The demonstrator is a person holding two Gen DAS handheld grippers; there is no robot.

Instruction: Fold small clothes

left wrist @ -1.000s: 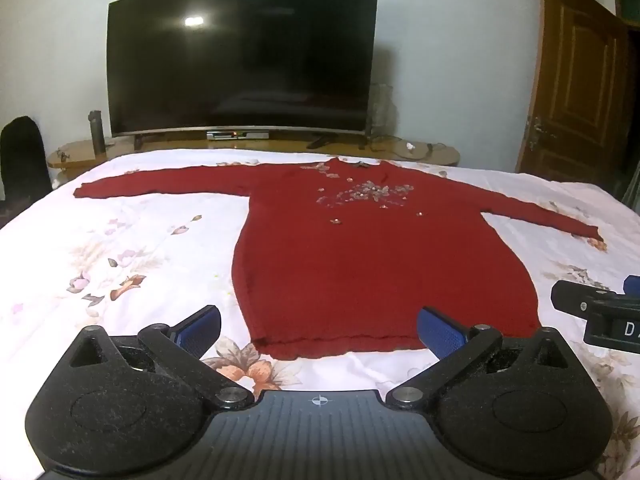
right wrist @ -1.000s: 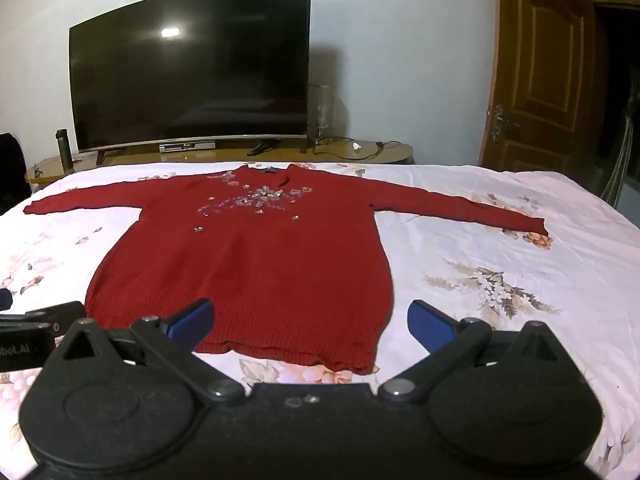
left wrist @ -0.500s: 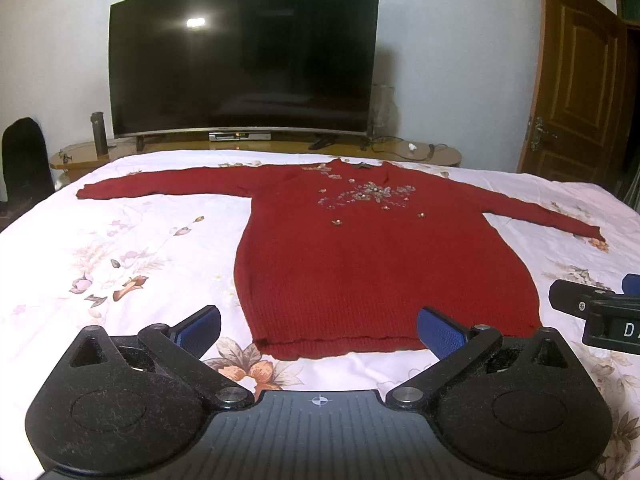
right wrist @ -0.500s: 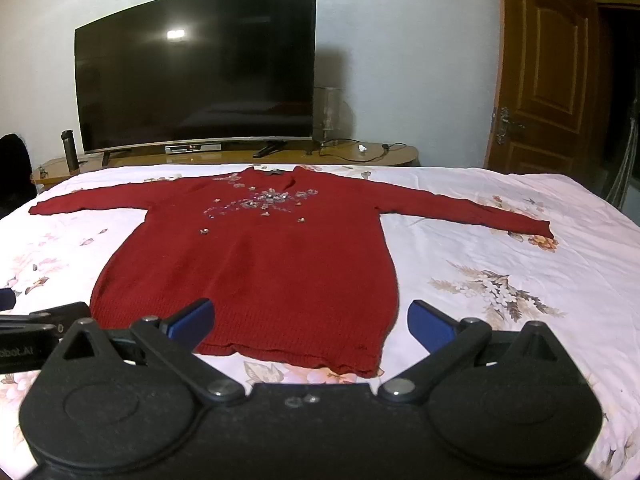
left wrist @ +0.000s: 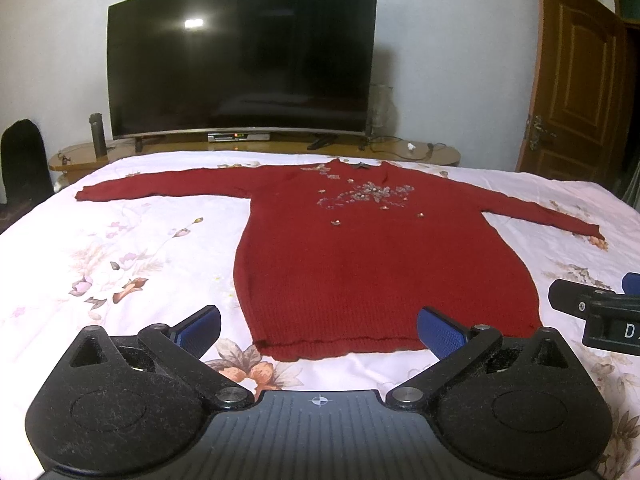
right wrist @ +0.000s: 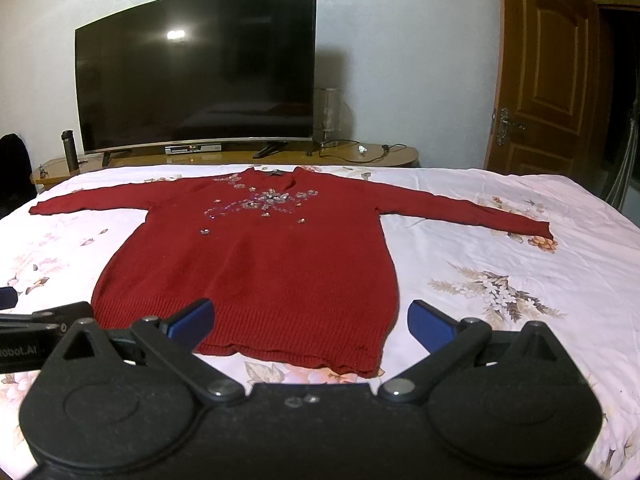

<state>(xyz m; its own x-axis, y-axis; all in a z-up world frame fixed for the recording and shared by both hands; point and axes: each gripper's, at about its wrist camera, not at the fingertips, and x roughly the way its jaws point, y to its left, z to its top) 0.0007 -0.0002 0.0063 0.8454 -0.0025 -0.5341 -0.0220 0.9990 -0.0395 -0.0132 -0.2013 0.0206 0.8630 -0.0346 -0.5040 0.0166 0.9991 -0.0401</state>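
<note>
Now both grippers gape above flat red sweater [left wrist: 380, 264].

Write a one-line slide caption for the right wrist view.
Open right gripper faces the hem of a red sweater spread flat, sleeves out, on a floral bedsheet.

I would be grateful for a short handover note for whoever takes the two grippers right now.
Left gripper: open, empty, poised near the hem of the red sweater.
Right gripper: open, empty, also near the hem, toward its right corner.
Sweater: spread flat, front up, on the floral bedsheet, both sleeves stretched out sideways, collar toward the TV.
Done: garment laid out; no fold made.
Left: all of the folding, probably sleeves in first, then the body.
</note>
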